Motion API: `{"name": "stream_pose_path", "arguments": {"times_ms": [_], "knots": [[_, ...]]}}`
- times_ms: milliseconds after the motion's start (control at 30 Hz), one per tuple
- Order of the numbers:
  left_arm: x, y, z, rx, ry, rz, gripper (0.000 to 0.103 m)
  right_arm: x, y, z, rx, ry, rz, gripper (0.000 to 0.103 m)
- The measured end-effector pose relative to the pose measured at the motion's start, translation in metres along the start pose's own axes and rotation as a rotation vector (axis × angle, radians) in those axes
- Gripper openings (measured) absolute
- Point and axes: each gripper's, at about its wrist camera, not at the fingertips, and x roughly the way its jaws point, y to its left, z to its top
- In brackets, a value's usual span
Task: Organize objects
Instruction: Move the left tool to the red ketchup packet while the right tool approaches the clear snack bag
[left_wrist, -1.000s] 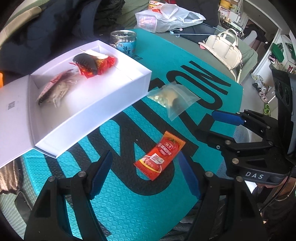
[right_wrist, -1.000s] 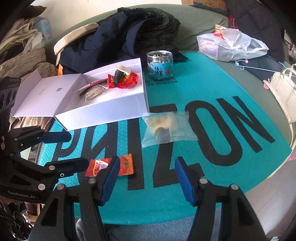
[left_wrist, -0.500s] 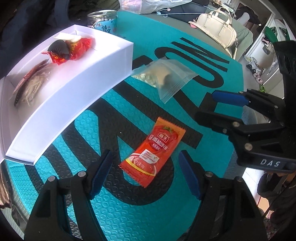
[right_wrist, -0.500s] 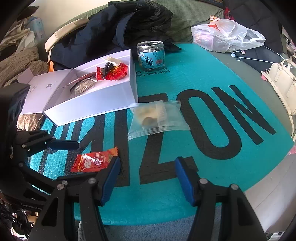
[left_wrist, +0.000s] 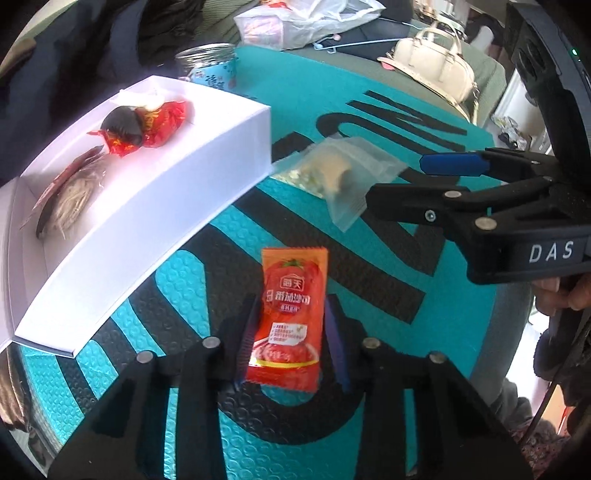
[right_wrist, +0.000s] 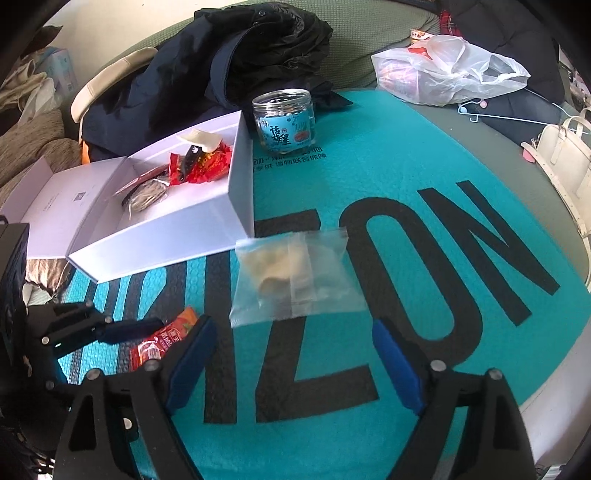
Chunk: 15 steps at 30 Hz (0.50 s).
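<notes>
My left gripper (left_wrist: 291, 332) is shut on a red ketchup sachet (left_wrist: 290, 317), which lies on the teal mat; the sachet also shows in the right wrist view (right_wrist: 159, 341). My right gripper (right_wrist: 291, 354) is open, just short of a clear zip bag of snacks (right_wrist: 295, 273). The zip bag also shows in the left wrist view (left_wrist: 336, 177). An open white box (left_wrist: 155, 206) holds a red-wrapped snack (left_wrist: 147, 125) and a flat packet (left_wrist: 70, 199).
A glass jar with a blue label (right_wrist: 286, 122) stands behind the box (right_wrist: 159, 236). Dark jackets (right_wrist: 236, 55) lie at the back, a white plastic bag (right_wrist: 447, 70) at the back right, and a cream handbag (right_wrist: 565, 155) off the mat's right edge.
My left gripper has moved forward and closed on the ketchup sachet. My right gripper has moved closer to the zip bag and stays open.
</notes>
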Motion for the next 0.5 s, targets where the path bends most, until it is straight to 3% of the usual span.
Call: {"name": "stream_pose_path", "arguments": {"times_ms": [133,500], "knots": [[-0.002,0.009,0.003,-0.034,0.000,0.013,0.027,0.014,0.002,0.017,-0.033,0.026,0.025,0.090],[-0.008,0.042,0.001,-0.130,0.005,0.068,0.026,0.048,0.020,0.038,-0.171,0.090,-0.043,0.090]]}}
